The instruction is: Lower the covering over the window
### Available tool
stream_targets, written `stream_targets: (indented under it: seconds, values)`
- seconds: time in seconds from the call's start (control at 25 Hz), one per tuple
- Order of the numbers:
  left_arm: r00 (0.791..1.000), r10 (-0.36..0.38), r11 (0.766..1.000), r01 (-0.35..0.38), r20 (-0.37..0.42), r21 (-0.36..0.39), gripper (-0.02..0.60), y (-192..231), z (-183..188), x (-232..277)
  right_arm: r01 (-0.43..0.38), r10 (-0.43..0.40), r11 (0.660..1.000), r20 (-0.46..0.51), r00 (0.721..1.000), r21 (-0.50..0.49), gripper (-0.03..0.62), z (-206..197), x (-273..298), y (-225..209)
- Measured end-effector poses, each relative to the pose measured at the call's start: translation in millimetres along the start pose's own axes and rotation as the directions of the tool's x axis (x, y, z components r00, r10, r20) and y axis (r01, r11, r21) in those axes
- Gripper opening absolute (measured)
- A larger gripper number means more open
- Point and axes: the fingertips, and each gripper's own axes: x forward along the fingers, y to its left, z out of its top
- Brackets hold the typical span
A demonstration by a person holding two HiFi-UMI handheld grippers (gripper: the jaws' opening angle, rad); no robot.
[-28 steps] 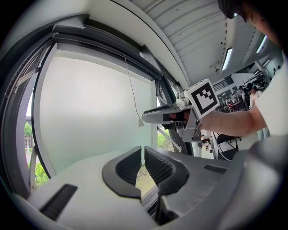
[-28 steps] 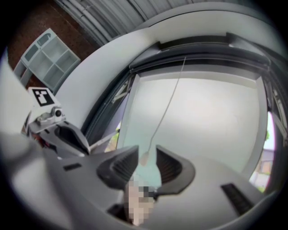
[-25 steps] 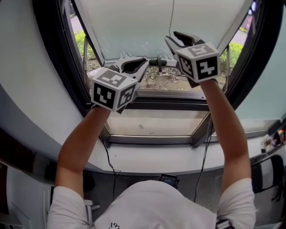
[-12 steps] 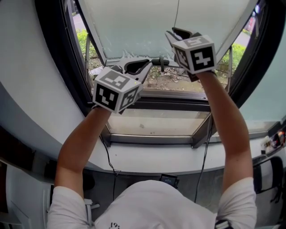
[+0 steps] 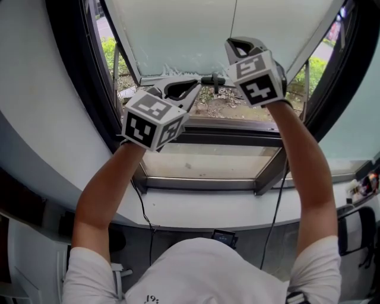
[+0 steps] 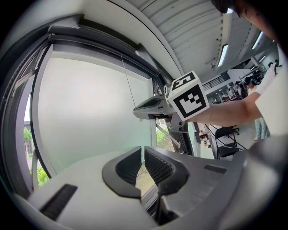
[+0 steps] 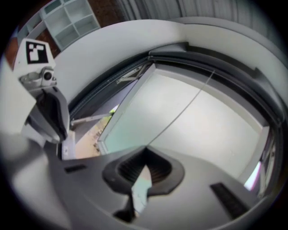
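Head view, both arms up at the window.

- Covering: a pale, translucent roller blind (image 5: 178, 35) fills the upper centre of the frame. Its lower edge (image 5: 148, 77) hangs partway down. Below that edge is a strip of uncovered glass showing bare ground and grass (image 5: 219, 104).
- Around the window runs a dark curved frame (image 5: 77, 77). A white sill (image 5: 196, 211) crosses the middle of the frame.
- A thin cord (image 5: 235, 18) drops in front of the blind, upper centre, straight to my right claw (image 5: 231, 47).
- Right claw: its jaws have just been closing. In the right gripper view the cord (image 7: 180, 111) runs down into the tips (image 7: 144, 150), which are pinched together on it.
- Left claw (image 5: 193, 84): level, just under the blind's lower edge, left of centre. In the left gripper view its pads (image 6: 143, 150) are closed to a slit. Only the outdoor ground shows through, and there is nothing between them.
- Upper left of the right gripper view: a white open-compartment shelf unit (image 7: 72, 22). It is too blurred to tell what the compartments hold.
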Motion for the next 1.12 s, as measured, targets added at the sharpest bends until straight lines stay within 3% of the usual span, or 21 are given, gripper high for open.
stream_targets:
  seconds: [0.12,0.32,0.8,1.12]
  values:
    - [1.0,-0.002,1.0,0.002,-0.003,0.0,0.018,0.3,-2.1,-0.6,0.023,-0.024,0.993,-0.005,1.0,-0.118,0.022,2.6,-1.1,3.9]
    - [1.0,0.0,1.0,0.0,-0.008,-0.005,0.018,0.4,-7.2,-1.6,0.033,-0.04,0.976,-0.029,0.999,-0.215,0.021,1.4,-2.9,7.8]
    - [1.0,-0.012,1.0,0.012,-0.021,-0.017,0.018,-2.1,-18.7,3.3,-0.037,0.026,0.982,-0.058,0.998,-0.185,0.021,-0.2,-5.8,12.8]
    - [0.999,-0.036,0.999,0.036,-0.021,-0.013,0.018,-8.4,-19.5,8.5,-0.045,0.02,0.965,-0.1,0.995,-0.258,0.021,-13.1,-7.3,18.5]
